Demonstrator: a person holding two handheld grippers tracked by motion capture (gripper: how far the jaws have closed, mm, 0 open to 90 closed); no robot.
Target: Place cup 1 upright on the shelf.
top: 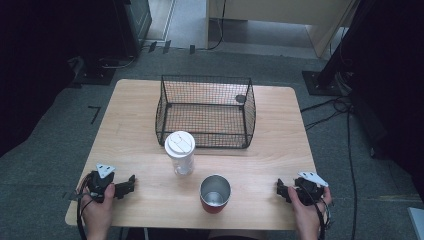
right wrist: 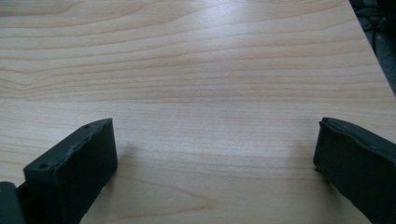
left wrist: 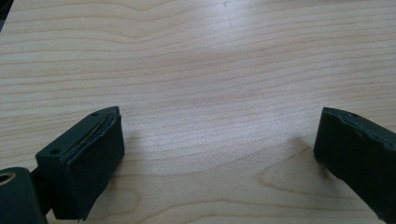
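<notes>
Setting: a person works at a light wooden table (top: 140, 125), a black two-jaw gripper in each hand, forearms entering from the near edge in the high view.
Left gripper (top: 131, 183): resting on the near left part of the table, held in the person's left hand (top: 97, 205), jaws pointing toward the middle of the table.
Left claw: wide apart; in the left gripper view (left wrist: 219, 140) there is bare wood grain between the two black pads, which grip nothing.
Right gripper (top: 281, 189): resting on the near right part of the table, held in the right hand (top: 306, 210), jaws pointing inward toward the cup.
Right claw: spread wide; in the right gripper view (right wrist: 217, 144) bare tabletop lies between the pads, with the table's edge at the upper right.
Cup (top: 215, 193): a metal cup, red outside, standing upright with its mouth open, near the front edge, between the two grippers and apart from both.
Bottle (top: 180, 152): clear, with a white lid, upright, just behind and left of the cup, not touching it.
Basket (top: 248, 107): black wire mesh, open at the top, at the centre rear of the table, directly behind the bottle.
Floor: grey, with cables (top: 330, 107) trailing to the right of the table.
</notes>
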